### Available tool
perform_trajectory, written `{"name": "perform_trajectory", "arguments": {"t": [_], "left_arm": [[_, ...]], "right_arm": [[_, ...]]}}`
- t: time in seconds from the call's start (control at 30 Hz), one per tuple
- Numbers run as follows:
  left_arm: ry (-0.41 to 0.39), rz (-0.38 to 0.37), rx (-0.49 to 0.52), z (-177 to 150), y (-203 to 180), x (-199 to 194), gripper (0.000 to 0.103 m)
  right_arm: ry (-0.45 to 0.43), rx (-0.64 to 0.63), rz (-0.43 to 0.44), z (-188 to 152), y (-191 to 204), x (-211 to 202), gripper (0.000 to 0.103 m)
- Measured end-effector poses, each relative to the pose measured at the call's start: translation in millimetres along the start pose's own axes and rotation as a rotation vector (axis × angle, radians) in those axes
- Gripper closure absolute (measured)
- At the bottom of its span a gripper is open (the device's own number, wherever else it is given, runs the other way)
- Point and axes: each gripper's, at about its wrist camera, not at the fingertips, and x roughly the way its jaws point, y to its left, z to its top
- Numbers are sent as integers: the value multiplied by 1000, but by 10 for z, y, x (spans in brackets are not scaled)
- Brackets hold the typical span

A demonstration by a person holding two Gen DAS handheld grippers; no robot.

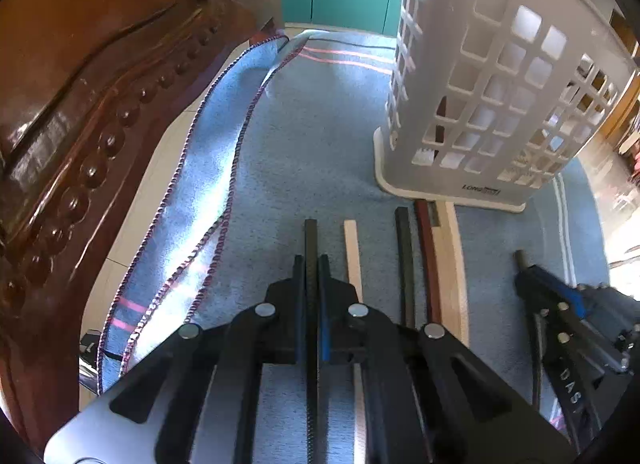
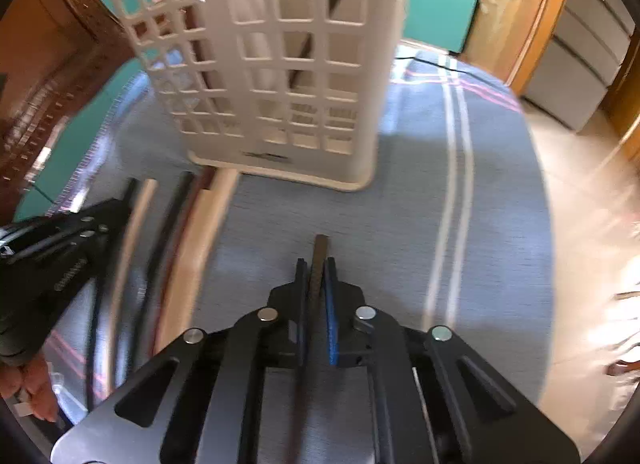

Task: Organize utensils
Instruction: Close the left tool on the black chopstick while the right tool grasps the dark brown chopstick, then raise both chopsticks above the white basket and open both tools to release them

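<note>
Left gripper [image 1: 311, 264] clamped tight on a black chopstick [image 1: 311, 240], right gripper [image 2: 318, 268] likewise pinched on a dark chopstick [image 2: 321, 252], each stick running lengthwise between the jaws, tip pointing ahead toward the white slotted basket [image 1: 496, 76]. Pickup step seemingly done; next, probably lifting both, tipping them upright and lowering into the basket. More sticks [image 1: 404, 260] lying parallel on the blue cloth [image 1: 304, 144] between.
</note>
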Motion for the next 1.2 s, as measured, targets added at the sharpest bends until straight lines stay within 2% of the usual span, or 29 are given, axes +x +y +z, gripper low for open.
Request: {"name": "perform_trajectory", "arguments": {"t": [0.17, 0.37, 0.53, 0.77, 0.83, 0.93, 1.0, 1.13, 1.2], "left_arm": [[-86, -41, -7, 32, 15, -317, 96], [-235, -136, -3, 55, 40, -1013, 96], [-430, -212, -74, 122, 213, -1679, 96], [-614, -318, -174, 339, 442, -2401, 96], [-710, -343, -215, 423, 484, -2606, 96], [-828, -394, -306, 518, 534, -2709, 96], [-865, -402, -355, 556, 547, -2681, 96], [-854, -363, -385, 694, 473, -2412, 96], [-826, -329, -367, 743, 373, -2250, 96]], "right_arm": [[-78, 12, 67, 4, -14, -334, 96], [-262, 7, 149, 26, -97, -1225, 96], [-403, 53, 218, -46, -231, -1901, 96], [-587, 74, 270, 181, -434, -2588, 96], [-640, 84, 269, 323, -471, -2726, 96], [-744, 113, 241, 492, -543, -2902, 96], [-819, 135, 228, 574, -602, -2969, 96], [-975, 182, 215, 622, -663, -3039, 96], [-979, 188, 171, 680, -650, -2888, 96]]}}
